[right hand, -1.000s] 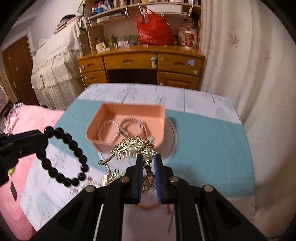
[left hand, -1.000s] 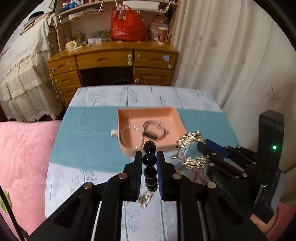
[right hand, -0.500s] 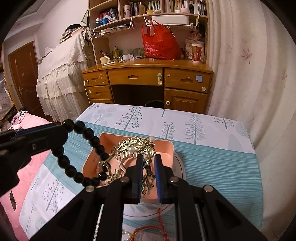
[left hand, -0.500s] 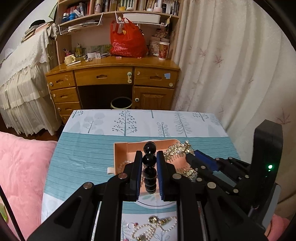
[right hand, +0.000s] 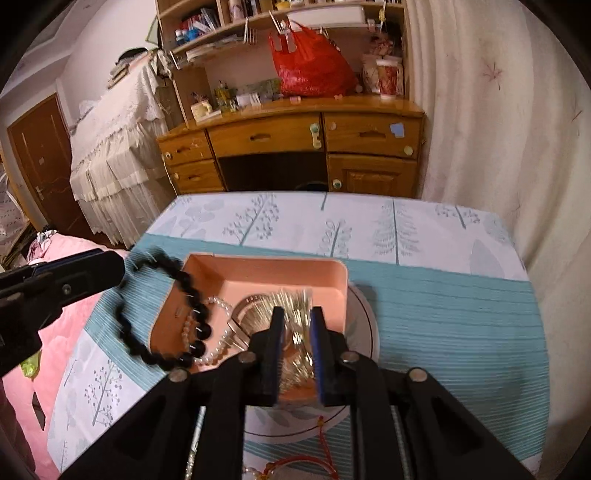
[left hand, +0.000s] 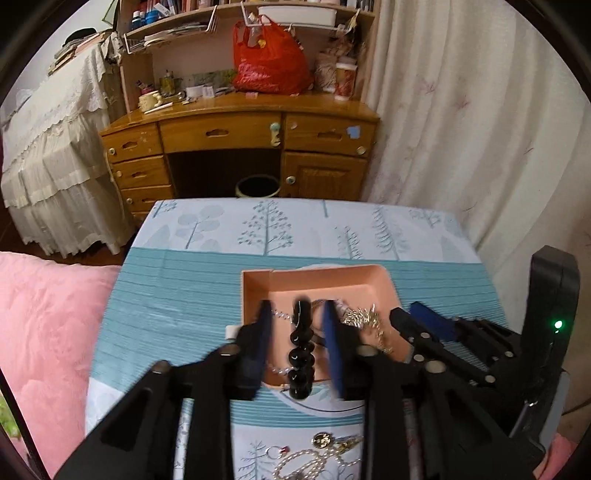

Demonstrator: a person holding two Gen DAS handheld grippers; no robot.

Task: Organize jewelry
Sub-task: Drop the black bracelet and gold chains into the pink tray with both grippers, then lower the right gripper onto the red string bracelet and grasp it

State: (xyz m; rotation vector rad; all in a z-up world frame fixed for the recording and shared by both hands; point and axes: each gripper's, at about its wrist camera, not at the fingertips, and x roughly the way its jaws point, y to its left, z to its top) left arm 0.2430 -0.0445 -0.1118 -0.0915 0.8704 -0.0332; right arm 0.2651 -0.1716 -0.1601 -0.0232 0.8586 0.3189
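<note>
glossy round black bead bracelet (left hand: pixel 301 350) hangs free between the left gripper (left hand: pixel 298 345)'s just-parted jaws; right gripper (right hand: pixel 298 356), tilted downward, just loosening around spiky gold hairpiece (right hand: pixel 295 314) over the peach tray (right hand: pixel 266 267).

Home bedroom: wooden desk (left hand: pixel 236 140), bookshelf (right hand: pixel 236 26), pink bedding (left hand: pixel 48 332).

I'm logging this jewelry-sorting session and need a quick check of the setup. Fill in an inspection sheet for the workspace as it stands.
Surface: table under a teal and tree-print cloth.
Job's things: pink tray holding a pearl strand; black bead bracelet dropping over the tray's left wall; gold hair comb over the tray.
Clutter: loose chains and a red cord on the near cloth.
Grippers: left gripper open, jaws just opening, bracelet between them untouched; right gripper jaws just opening around the comb, contact unclear.
Cables: nothing seen.
Surroundings: wooden desk, red bag, curtain, pink bedding.
</note>
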